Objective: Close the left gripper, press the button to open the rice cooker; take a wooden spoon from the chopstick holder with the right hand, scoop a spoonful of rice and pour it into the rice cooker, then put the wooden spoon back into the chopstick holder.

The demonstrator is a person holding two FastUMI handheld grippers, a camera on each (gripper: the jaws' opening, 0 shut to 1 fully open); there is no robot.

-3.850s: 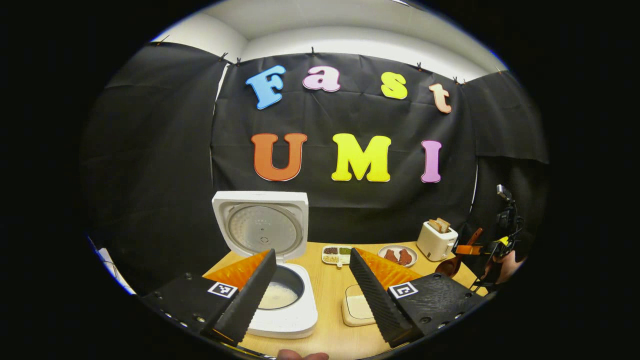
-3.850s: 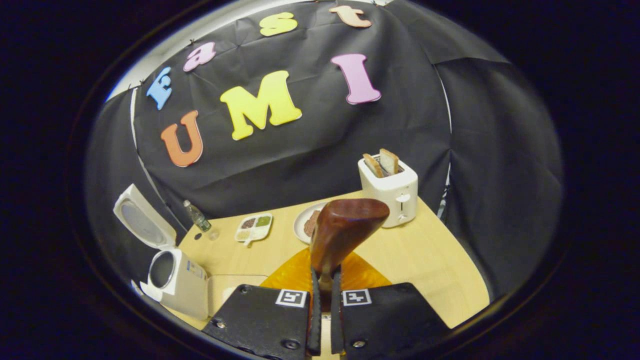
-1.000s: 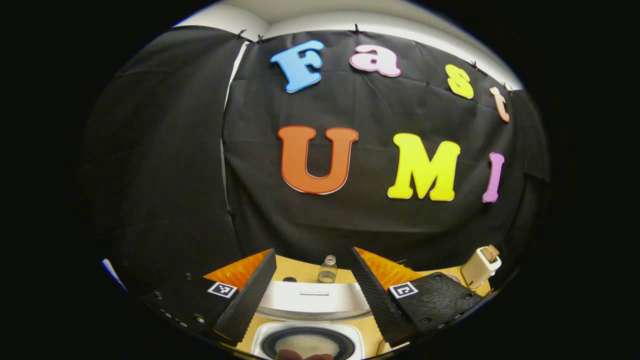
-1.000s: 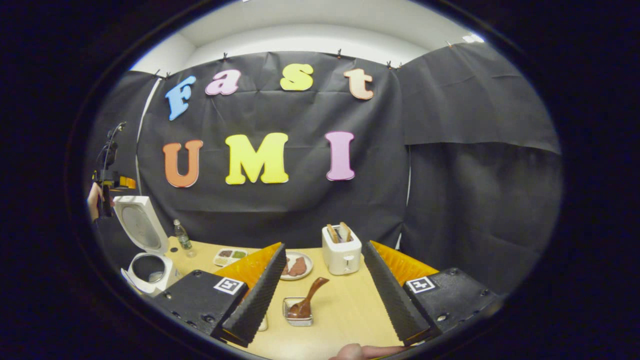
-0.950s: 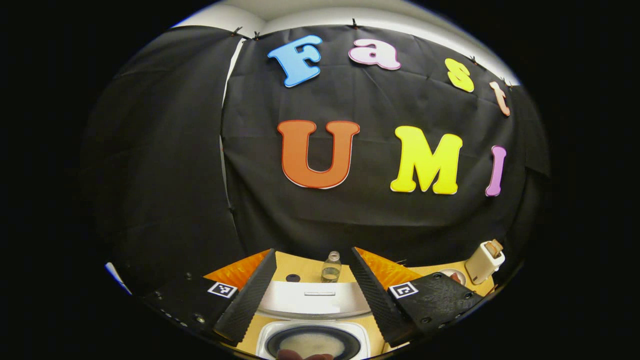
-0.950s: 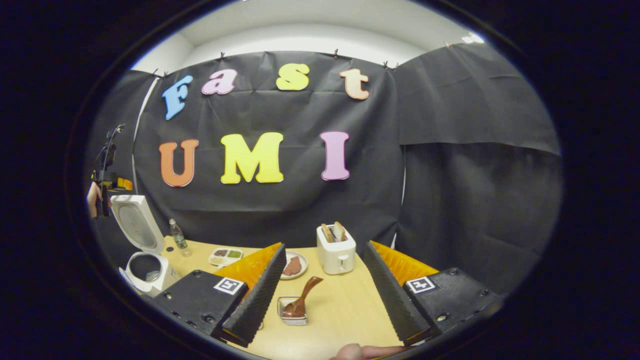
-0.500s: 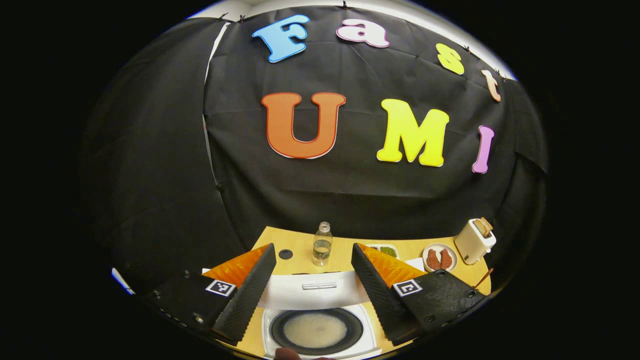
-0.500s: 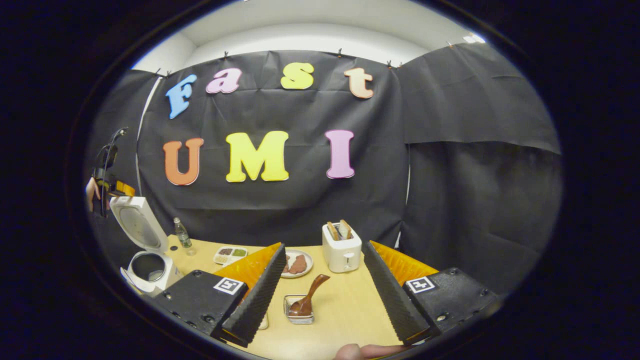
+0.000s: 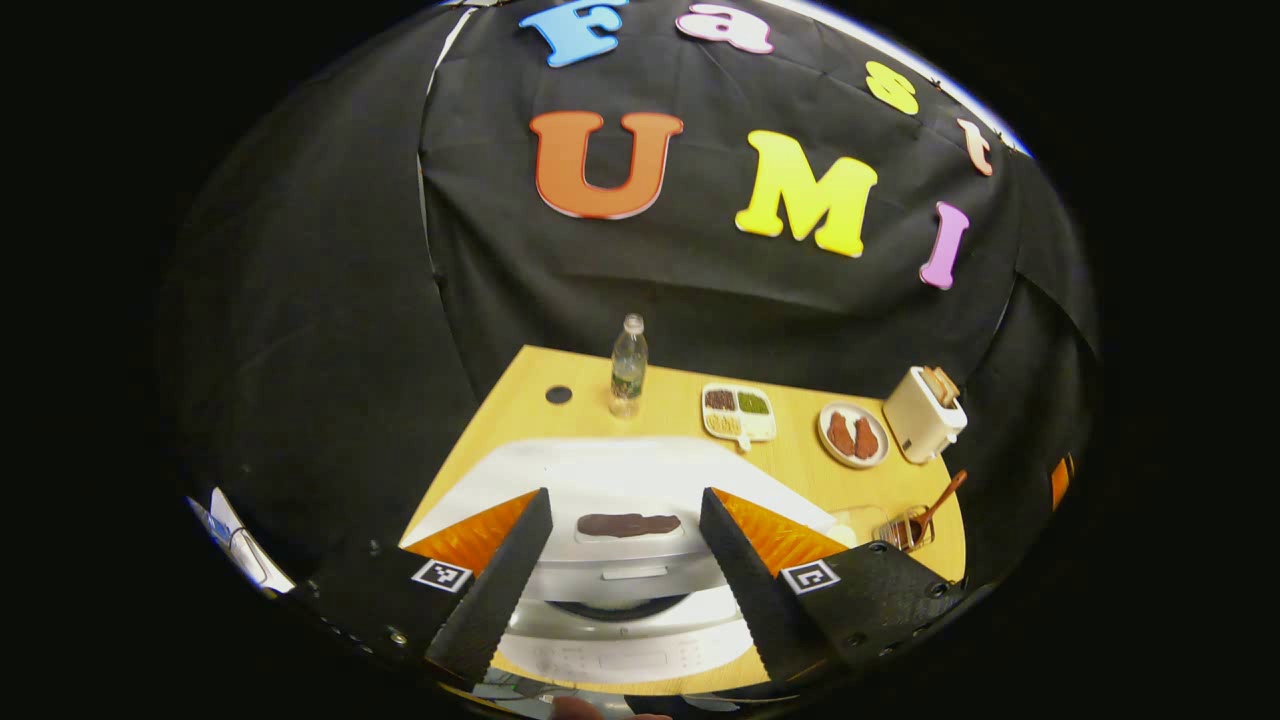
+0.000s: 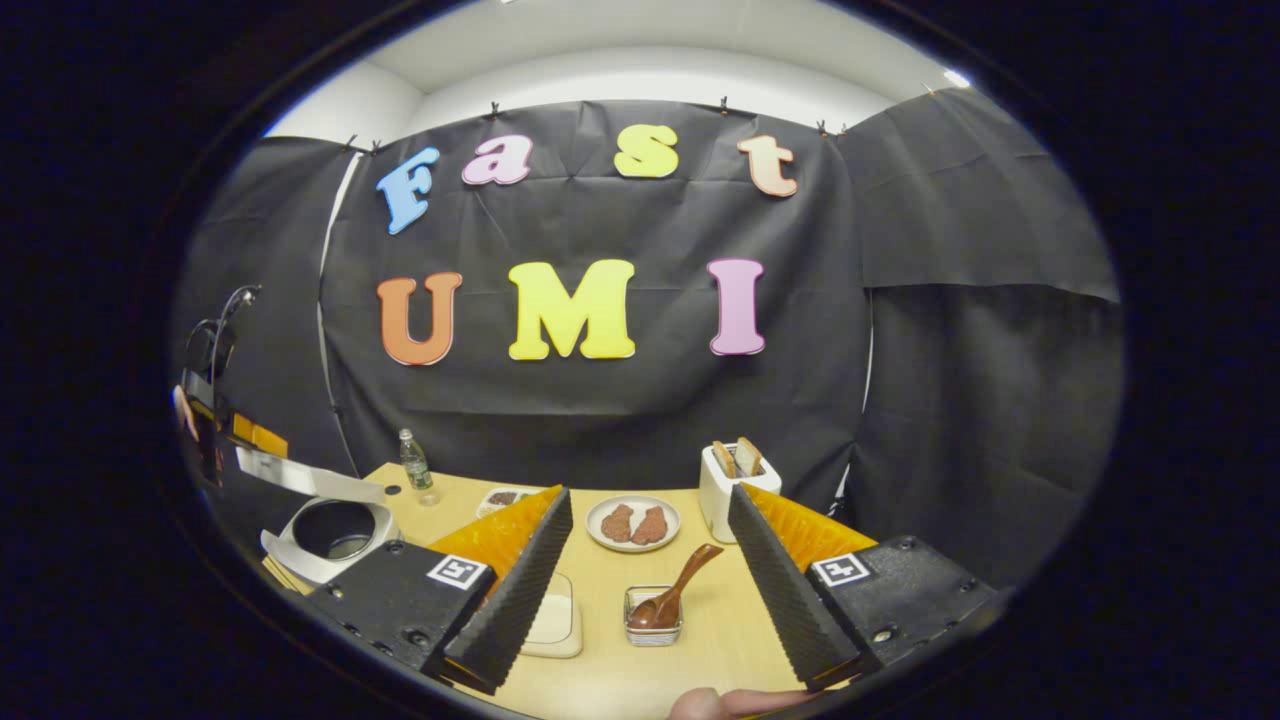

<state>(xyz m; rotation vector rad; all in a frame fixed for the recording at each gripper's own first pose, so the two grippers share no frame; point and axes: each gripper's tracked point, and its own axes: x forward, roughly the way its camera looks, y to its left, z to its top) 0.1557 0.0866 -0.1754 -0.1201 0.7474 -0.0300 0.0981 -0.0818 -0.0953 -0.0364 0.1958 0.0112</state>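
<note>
Left gripper [image 9: 622, 570] spread wide over rice cooker lid [image 9: 620, 480]; right gripper [image 10: 650, 590] released, spoon [image 10: 672, 598] resting in holder [image 10: 652, 628].

I am seeing the left gripper [image 9: 622, 575] as two wedge-shaped fingers with ridged inner faces, each mounted on a black plate that is carrying a small square black-and-white marker and round screw heads, with ribbed orange panels behind. The right gripper [image 10: 648, 590] is showing the same build: ridged wedges, black plates, square markers, screws, orange ribbing. A fingertip [image 10: 715, 704] is peeking in at the bottom edge.
</note>
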